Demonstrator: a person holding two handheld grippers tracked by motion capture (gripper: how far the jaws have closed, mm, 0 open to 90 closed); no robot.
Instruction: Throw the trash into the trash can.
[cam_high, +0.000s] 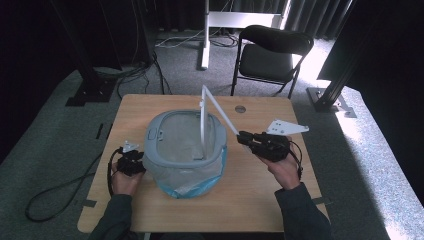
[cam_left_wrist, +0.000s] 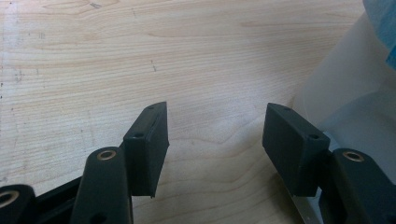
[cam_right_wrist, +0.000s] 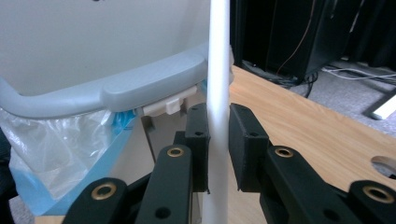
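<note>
A pale bin (cam_high: 186, 150) with a grey rim (cam_high: 155, 145) and a clear-and-blue liner bag (cam_high: 192, 186) stands mid-table. From the rim a thin white bar (cam_high: 220, 111) rises and slants toward the right. My right gripper (cam_high: 245, 137) is shut on that bar's lower end. In the right gripper view both pads press the white bar (cam_right_wrist: 219, 70), with the right gripper (cam_right_wrist: 218, 144) in front of the grey rim (cam_right_wrist: 140, 88). My left gripper (cam_high: 139, 162) rests at the bin's left side. It is the left gripper (cam_left_wrist: 215, 140) standing open over bare wood, the bin wall (cam_left_wrist: 355, 93) just to its right.
The wooden table (cam_high: 260, 200) has a small round hole (cam_high: 240, 108) near its far edge. A black chair (cam_high: 270, 55) and a white stand (cam_high: 205, 35) are behind the table. Cables (cam_high: 60, 190) trail on the floor at left.
</note>
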